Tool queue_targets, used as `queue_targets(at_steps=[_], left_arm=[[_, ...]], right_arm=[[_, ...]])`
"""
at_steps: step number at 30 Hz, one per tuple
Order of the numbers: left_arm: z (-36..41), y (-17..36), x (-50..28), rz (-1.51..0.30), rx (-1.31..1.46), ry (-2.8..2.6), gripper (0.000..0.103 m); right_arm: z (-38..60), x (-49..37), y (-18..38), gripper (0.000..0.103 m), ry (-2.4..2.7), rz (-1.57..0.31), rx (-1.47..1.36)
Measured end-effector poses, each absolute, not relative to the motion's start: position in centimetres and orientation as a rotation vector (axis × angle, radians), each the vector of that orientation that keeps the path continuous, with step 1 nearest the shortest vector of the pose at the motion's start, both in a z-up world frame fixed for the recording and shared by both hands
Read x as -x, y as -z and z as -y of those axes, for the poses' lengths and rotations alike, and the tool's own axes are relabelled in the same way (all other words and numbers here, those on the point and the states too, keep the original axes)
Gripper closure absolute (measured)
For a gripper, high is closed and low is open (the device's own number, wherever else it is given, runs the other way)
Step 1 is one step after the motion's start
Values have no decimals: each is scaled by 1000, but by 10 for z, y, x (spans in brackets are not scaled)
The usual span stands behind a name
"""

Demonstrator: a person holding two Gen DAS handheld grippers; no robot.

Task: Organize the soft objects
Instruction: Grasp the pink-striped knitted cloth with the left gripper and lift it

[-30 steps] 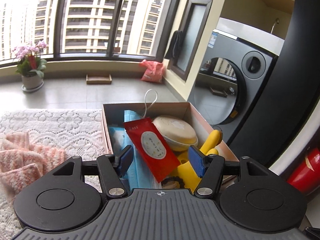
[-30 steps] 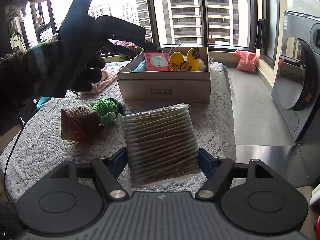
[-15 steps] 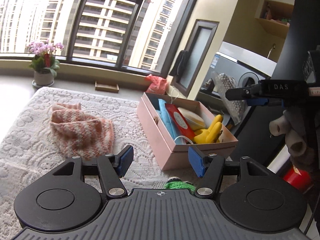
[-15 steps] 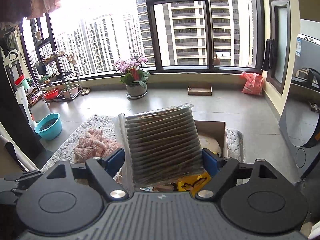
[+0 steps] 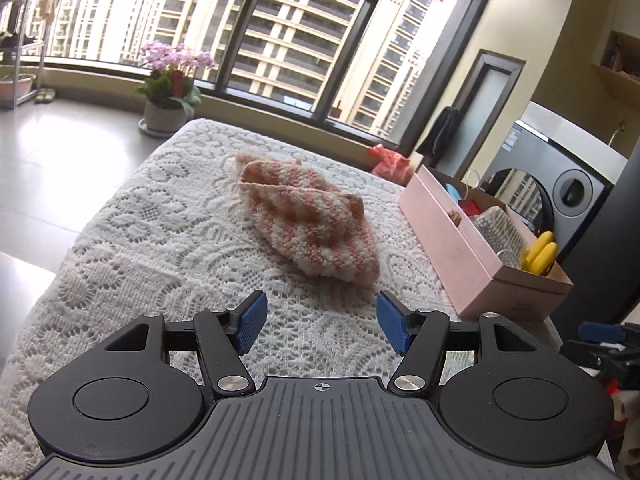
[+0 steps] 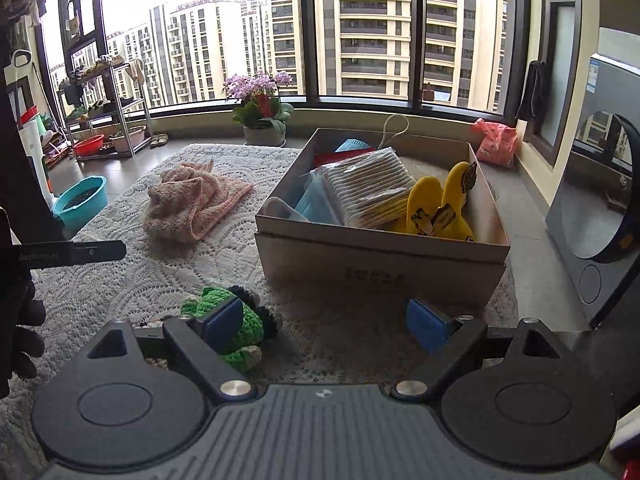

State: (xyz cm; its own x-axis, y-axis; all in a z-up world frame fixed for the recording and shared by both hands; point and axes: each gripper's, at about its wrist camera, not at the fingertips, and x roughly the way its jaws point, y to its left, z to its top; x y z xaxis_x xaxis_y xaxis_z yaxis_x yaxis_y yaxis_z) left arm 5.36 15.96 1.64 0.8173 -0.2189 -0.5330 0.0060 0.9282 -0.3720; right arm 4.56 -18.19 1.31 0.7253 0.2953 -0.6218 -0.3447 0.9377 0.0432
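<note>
A pink and white striped knitted cloth (image 5: 308, 224) lies crumpled on the lace-covered table, just ahead of my open, empty left gripper (image 5: 320, 323). The pink cardboard box (image 5: 472, 252) stands to its right. In the right wrist view the same box (image 6: 380, 248) holds a clear pack of cotton swabs (image 6: 370, 186), yellow banana-print socks (image 6: 440, 208) and blue face masks (image 6: 316, 200). My right gripper (image 6: 324, 326) is open and empty, short of the box. A green crocheted toy (image 6: 240, 320) lies by its left finger. The pink cloth (image 6: 192, 204) lies left of the box.
White lace cloth (image 5: 168, 216) covers the table. A potted orchid (image 6: 262, 114) stands on the floor beyond it, a teal basin (image 6: 80, 200) at left. A washing machine (image 6: 600, 184) is at right. The left gripper's side (image 6: 72, 252) and a gloved hand (image 6: 24, 320) show at the left edge.
The right gripper opened, dropped the cotton swab pack into the box and drew back. The left gripper swung away from the box to face the pink cloth.
</note>
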Motion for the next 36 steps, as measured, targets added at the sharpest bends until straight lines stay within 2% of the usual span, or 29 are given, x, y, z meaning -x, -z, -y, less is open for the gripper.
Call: queue_targets(at_steps=[5, 11, 20, 22, 24, 26, 28, 36], left_arm=[[-179, -28, -92, -590, 445, 81, 38], [-190, -27, -159, -640, 556, -19, 38], [-158, -21, -233, -737, 339, -135, 35], [-151, -18, -229, -747, 295, -116, 37], [-149, -19, -219, -747, 266, -89, 43], [-151, -23, -200, -744, 284, -42, 56], [-154, -28, -177, -748, 309, 18, 61], [-138, -39, -83, -769, 218, 232, 68]], right_arm=[[173, -16, 19, 13, -331, -647, 30], [182, -10, 27, 13, -333, -617, -55], [194, 0, 39, 13, -336, -593, -126], [195, 0, 39, 13, -337, -596, -127], [195, 0, 38, 13, -340, -590, -133], [196, 0, 38, 13, -342, -588, -140], [197, 0, 37, 13, -342, -585, -145], [196, 0, 37, 13, -337, -579, -143]])
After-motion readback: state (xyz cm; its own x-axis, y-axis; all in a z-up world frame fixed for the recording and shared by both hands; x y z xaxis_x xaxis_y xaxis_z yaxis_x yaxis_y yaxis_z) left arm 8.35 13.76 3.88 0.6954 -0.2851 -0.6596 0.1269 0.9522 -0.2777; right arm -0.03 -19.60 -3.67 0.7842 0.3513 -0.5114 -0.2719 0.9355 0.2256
